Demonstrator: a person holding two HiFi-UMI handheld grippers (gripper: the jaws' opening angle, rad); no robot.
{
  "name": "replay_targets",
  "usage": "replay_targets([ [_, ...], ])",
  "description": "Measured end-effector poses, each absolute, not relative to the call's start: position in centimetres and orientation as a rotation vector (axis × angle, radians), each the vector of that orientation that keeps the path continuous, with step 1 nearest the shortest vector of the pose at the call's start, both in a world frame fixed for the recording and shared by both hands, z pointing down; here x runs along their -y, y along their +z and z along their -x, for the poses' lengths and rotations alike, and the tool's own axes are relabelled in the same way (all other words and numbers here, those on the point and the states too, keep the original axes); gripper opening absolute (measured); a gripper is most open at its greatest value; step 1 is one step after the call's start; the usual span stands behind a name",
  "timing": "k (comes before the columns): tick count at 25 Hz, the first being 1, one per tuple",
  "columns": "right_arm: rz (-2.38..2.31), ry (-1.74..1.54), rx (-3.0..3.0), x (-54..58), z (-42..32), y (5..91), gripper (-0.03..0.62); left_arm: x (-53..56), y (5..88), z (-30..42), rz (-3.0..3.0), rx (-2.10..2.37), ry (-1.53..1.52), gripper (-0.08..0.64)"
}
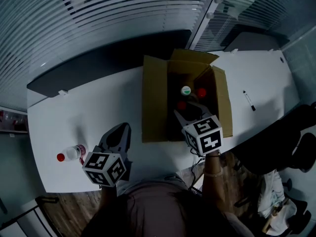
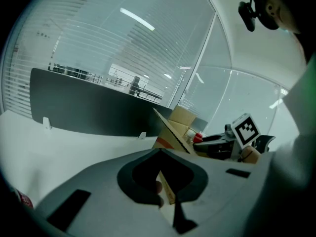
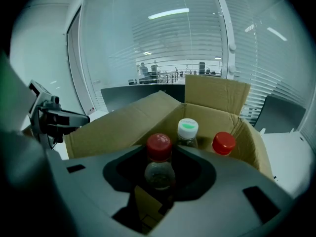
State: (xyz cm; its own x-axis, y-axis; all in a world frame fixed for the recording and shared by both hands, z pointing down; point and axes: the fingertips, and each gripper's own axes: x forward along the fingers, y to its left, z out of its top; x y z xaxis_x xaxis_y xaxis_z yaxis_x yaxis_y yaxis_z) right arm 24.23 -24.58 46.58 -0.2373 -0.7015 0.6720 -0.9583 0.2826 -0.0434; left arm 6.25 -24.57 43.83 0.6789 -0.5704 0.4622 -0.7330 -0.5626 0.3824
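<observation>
An open cardboard box (image 1: 154,102) stands on the white table (image 1: 98,107) with three upright bottles inside. My right gripper (image 1: 186,107) reaches into the box, its jaws closed on the neck of a clear red-capped bottle (image 3: 159,174). Behind that one stand a white-and-green-capped bottle (image 3: 187,130) and another red-capped bottle (image 3: 223,143). My left gripper (image 1: 123,128) hovers over the table left of the box, shut and holding nothing. In the left gripper view the box (image 2: 174,128) and the right gripper's marker cube (image 2: 245,128) show ahead.
A clear bottle with a red cap (image 1: 71,153) lies on its side near the table's front left edge. A black marker pen (image 1: 249,100) lies right of the box. A dark panel (image 1: 108,58) runs along the table's far side, with glass walls and blinds behind.
</observation>
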Motion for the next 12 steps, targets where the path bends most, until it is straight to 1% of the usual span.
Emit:
replay_targets([
  [12, -1.535, 0.539, 2.016, 23.2, -24.4, 44.0, 0.172, 23.1, 42.9, -5.7, -2.363, 1.001, 0.38, 0.008],
])
